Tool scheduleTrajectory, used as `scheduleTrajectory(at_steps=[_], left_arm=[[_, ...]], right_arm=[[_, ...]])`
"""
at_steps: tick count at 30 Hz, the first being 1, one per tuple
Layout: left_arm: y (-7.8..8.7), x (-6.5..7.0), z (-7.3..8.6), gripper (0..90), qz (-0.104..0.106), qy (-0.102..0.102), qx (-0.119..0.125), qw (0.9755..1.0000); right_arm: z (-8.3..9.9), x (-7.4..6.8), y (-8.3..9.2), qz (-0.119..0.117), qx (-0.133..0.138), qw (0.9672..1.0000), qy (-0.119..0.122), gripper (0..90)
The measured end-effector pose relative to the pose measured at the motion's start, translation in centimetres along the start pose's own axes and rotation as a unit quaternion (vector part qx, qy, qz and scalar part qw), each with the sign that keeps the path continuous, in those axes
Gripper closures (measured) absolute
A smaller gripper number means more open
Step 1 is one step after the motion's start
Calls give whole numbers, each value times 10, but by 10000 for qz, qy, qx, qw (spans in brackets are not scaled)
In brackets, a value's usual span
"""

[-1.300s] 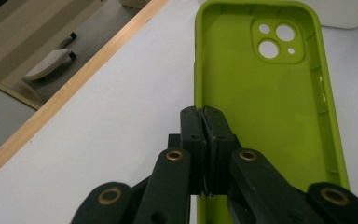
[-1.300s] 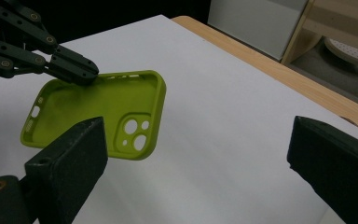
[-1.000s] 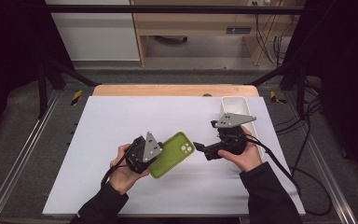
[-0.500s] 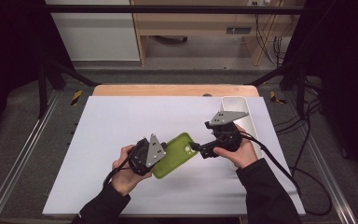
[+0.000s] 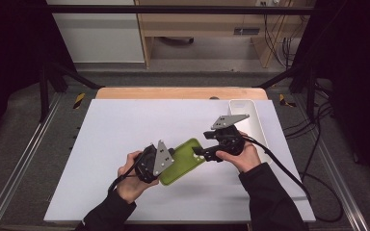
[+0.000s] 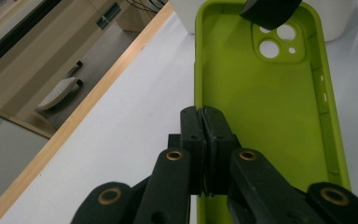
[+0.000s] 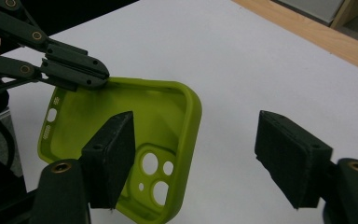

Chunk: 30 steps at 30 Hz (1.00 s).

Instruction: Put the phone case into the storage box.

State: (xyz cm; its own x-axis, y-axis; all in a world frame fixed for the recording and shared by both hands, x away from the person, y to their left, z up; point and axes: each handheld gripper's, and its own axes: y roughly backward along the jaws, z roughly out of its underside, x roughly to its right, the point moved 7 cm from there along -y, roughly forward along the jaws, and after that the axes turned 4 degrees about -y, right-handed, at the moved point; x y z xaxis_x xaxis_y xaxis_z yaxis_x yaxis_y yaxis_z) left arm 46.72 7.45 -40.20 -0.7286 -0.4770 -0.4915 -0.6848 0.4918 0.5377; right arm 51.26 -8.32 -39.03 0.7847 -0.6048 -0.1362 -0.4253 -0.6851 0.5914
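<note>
I hold the green phone case (image 5: 183, 161) up off the white table (image 5: 125, 134), near the middle and a little toward six o'clock, its hollow side facing up. My left gripper (image 6: 204, 126) is clamped tight on the case's long side wall, the two pads (image 6: 192, 135) pressed together with the thin rim between them; from the high view that grip sits at the case's eight o'clock end. That part I count as done: the case is lifted and secured by one hand.

My right gripper (image 7: 200, 154) comes in from two o'clock at the camera-cutout corner (image 7: 156, 179). Its jaws have just been closing, yet they stand half wide, one pad (image 7: 114, 154) over the inside of the case near the lens holes, the other out beyond the rim over bare table. The corner wall lies between them, and neither pad presses on it.

What is left, as I judge it: finish that second pinch so both hands share the case. The white tray (image 5: 250, 120) waits at one o'clock.
</note>
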Motion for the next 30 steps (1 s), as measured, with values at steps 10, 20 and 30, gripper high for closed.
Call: scheduleTrajectory(at_steps=[10,20,30], left_arm=[[1,3,-1,880,-8,-69,60,10000],[2,4,-2,880,-7,-113,109,9999],[2,5,0,880,-2,-173,154,9997]], right_arm=[[0,-1,-3,-286,-126,9993,-189,478],[0,-2,-3,-594,-250,9973,-358,629],[0,-1,0,-746,-307,9953,-534,741]])
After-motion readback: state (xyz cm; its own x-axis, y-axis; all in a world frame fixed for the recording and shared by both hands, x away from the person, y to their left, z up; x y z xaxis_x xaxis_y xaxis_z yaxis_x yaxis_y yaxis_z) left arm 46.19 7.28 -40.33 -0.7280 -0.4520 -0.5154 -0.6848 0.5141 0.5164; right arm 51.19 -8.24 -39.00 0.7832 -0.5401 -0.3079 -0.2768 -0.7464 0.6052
